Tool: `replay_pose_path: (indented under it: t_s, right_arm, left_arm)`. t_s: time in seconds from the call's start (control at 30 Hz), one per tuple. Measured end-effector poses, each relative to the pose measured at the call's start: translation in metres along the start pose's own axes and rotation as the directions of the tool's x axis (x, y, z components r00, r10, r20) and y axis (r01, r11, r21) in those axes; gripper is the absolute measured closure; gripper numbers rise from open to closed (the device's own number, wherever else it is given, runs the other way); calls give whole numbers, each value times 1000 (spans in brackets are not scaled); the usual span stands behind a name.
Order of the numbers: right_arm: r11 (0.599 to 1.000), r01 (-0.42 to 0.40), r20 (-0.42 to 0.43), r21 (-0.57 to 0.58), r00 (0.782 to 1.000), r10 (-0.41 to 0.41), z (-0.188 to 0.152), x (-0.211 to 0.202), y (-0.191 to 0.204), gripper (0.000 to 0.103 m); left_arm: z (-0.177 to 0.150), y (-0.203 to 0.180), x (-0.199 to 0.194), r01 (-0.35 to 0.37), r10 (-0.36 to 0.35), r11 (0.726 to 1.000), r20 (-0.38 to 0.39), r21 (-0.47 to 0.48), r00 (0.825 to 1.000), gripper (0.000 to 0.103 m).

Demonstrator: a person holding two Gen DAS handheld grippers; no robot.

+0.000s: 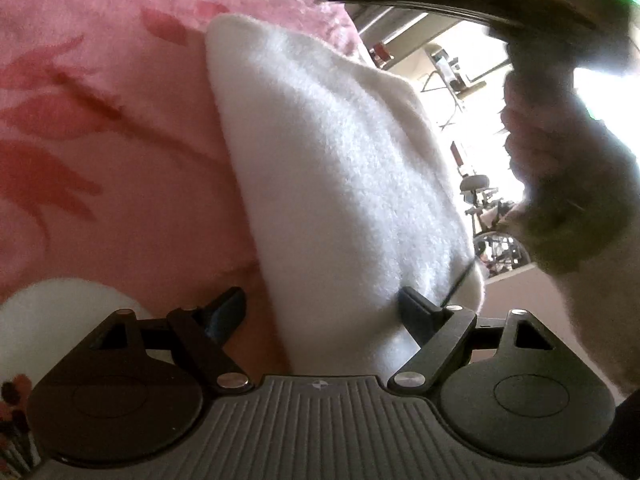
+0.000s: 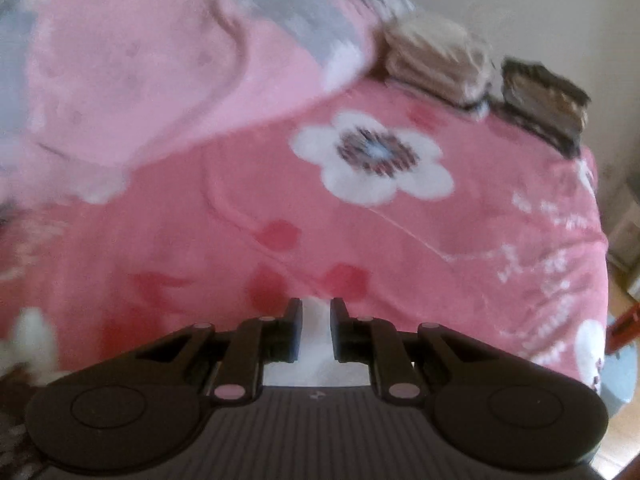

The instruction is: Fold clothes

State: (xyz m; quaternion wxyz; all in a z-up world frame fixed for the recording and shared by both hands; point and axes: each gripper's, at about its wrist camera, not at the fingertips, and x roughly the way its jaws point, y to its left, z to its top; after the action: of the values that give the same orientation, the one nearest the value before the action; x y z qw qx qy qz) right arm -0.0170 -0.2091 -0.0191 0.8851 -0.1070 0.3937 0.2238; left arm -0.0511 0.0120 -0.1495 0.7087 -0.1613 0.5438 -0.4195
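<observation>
Folding is judged only partly done: two folded piles [image 2: 436, 64] are seen at the far edge of the pink bedspread [image 2: 400, 240], while a white fleece garment [image 1: 332, 168] is pinched by the right gripper [image 2: 316, 332], and the left gripper [image 1: 320, 312] is spread wide around its lower edge.

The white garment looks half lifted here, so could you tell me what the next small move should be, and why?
Probably close the left hand-held gripper on the white garment. Its jaws stand wide open with the cloth's near end lying between them, ungripped, while the right hand-held gripper already pinches white cloth above the pink blanket. With both ends held, the fold can likely proceed.
</observation>
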Motion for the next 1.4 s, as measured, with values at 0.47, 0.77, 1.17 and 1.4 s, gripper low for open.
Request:
replay_pose_path:
  t_s: [0.47, 0.77, 1.17, 1.4]
  right_arm:
    - [1000, -15, -177, 7, 984, 16, -29, 7, 31, 88]
    - [999, -12, -195, 52, 981, 22, -40, 2, 30, 88]
    - [999, -42, -252, 23, 967, 46, -54, -9, 54, 88]
    - [997, -67, -288, 37, 955, 75, -88, 15, 60, 89]
  left_arm:
    - [3, -3, 2, -53, 54, 999, -10, 9, 999, 21]
    - [-9, -12, 1, -94, 98, 989, -28, 117, 995, 24]
    - [-5, 22, -18, -25, 26, 999, -47, 20, 999, 28]
    - [4, 46, -52, -75, 80, 991, 39, -108, 996, 28]
